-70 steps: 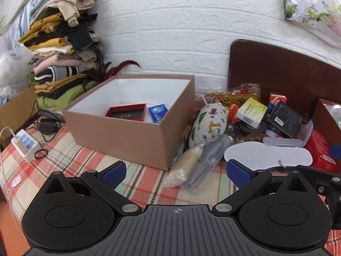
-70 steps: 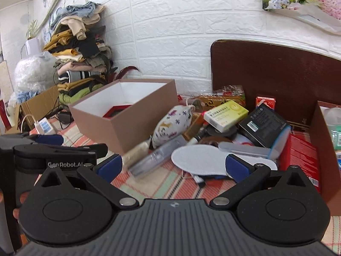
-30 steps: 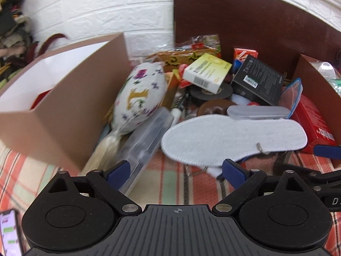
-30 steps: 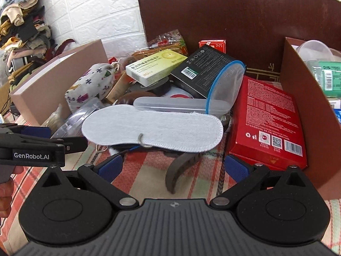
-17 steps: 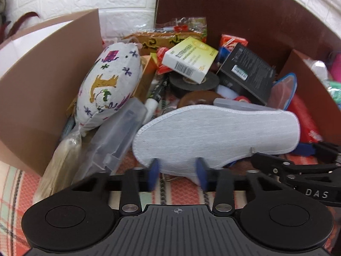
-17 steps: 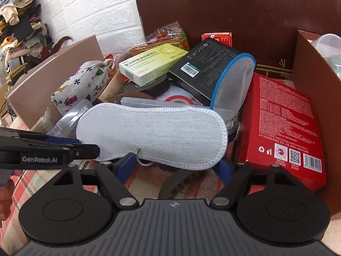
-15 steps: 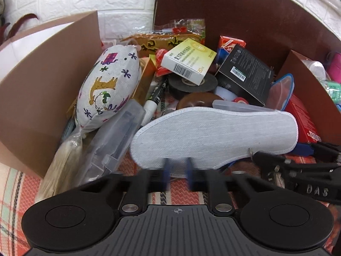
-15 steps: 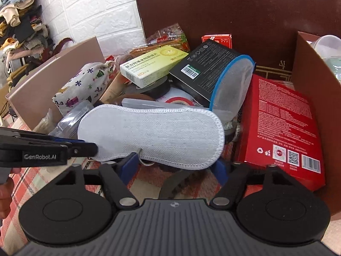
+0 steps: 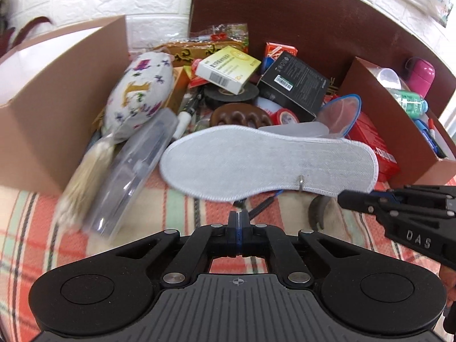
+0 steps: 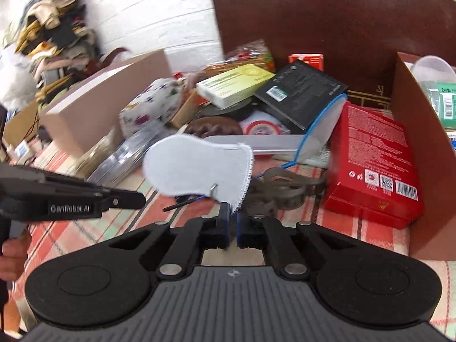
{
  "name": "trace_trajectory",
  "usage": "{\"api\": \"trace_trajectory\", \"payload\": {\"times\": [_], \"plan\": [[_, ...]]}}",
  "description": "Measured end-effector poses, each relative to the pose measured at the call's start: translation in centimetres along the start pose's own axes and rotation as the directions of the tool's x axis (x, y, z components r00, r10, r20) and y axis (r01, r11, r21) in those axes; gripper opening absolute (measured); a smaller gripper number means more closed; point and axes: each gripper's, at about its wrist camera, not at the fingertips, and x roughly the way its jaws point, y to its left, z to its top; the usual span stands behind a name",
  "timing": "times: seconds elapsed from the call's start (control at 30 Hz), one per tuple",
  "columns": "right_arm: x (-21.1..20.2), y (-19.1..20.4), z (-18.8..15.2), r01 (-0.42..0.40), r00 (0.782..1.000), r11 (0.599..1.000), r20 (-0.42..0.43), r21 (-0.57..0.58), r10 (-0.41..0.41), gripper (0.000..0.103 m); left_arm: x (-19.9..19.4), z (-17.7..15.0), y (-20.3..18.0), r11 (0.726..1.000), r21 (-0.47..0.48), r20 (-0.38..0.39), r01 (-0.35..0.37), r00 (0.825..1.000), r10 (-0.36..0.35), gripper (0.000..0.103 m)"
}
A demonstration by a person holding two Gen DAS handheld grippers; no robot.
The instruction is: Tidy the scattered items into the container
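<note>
While your right gripper (image 10: 231,222) has its fingers clamped on the frayed edge of the white insole (image 10: 196,171), the insole stands lifted off the checked cloth (image 10: 353,236) of the bench, bent, with a small metal ring hanging from its near edge. Your left gripper (image 9: 238,222) has its fingers pressed together with nothing between them — it sits just short of the insole's near edge (image 9: 268,162), and from the right wrist view you see it as a black bar coming in from the left (image 10: 125,199), low beside the insole. Behind the insole lies the clutter: a patterned cloth pouch (image 9: 139,94) with a pale tassel, a clear plastic case (image 9: 136,171) leaning against it, a yellow-and-white medicine box (image 9: 228,68) resting on a roll of black tape (image 9: 250,92), a black carton (image 9: 296,82), a brown finger-hole grip (image 9: 239,116) and a round blue-rimmed lid (image 9: 340,114). A red flat box (image 10: 373,165) lies to your right, touching the wall of a brown open box (image 10: 416,148) that holds bottles. The container for tidying, the tan cardboard box (image 9: 57,108), stands at the left with its white inside showing — the pouch leans on its wall. A tangle of brown strap (image 10: 282,188) lies on the cloth just beyond your right fingers.
</note>
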Motion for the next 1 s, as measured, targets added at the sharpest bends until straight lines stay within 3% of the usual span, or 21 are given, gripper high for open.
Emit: {"api": "trace_trajectory", "payload": {"times": [0.03, 0.1, 0.2, 0.33, 0.7, 0.83, 1.0], "plan": [[-0.2, 0.4, -0.3, -0.006, 1.0, 1.0, -0.004, -0.011, 0.006, 0.005, -0.4, -0.2, 0.0, 1.0, -0.001, 0.003, -0.008, 1.0, 0.008, 0.0], [-0.6, 1.2, -0.8, -0.017, 1.0, 0.999, -0.013, -0.036, 0.016, 0.004, -1.4, -0.5, 0.1, 1.0, -0.003, 0.016, -0.018, 1.0, 0.018, 0.022], [-1.3, 2.4, -1.7, -0.029, 0.999, 0.997, -0.024, -0.074, 0.027, 0.005, -2.9, -0.7, 0.1, 1.0, -0.007, 0.042, -0.021, 0.999, 0.021, 0.026], [-2.1, 4.0, -3.3, -0.055, 0.997, 0.99, -0.057, -0.129, 0.048, 0.005, -4.1, -0.7, -0.4, 1.0, -0.004, 0.063, -0.01, 0.998, 0.01, 0.048], [-2.6, 6.5, -6.9, -0.118, 0.985, 0.973, -0.15, -0.2, 0.088, 0.004, -3.4, -1.3, -2.9, 0.999, 0.02, 0.015, 0.028, 0.999, -0.028, 0.063], [-2.7, 6.4, -7.0, -0.118, 0.985, 0.973, -0.146, -0.2, 0.089, 0.004, -3.8, -0.1, -4.6, 0.998, 0.03, 0.034, 0.053, 0.998, -0.054, 0.08], [-2.9, 6.4, -7.3, -0.124, 0.985, 0.972, -0.145, -0.197, 0.097, 0.003, -2.5, 1.3, -7.3, 0.991, 0.133, 0.039, -0.002, 0.999, -0.003, 0.086]]}}
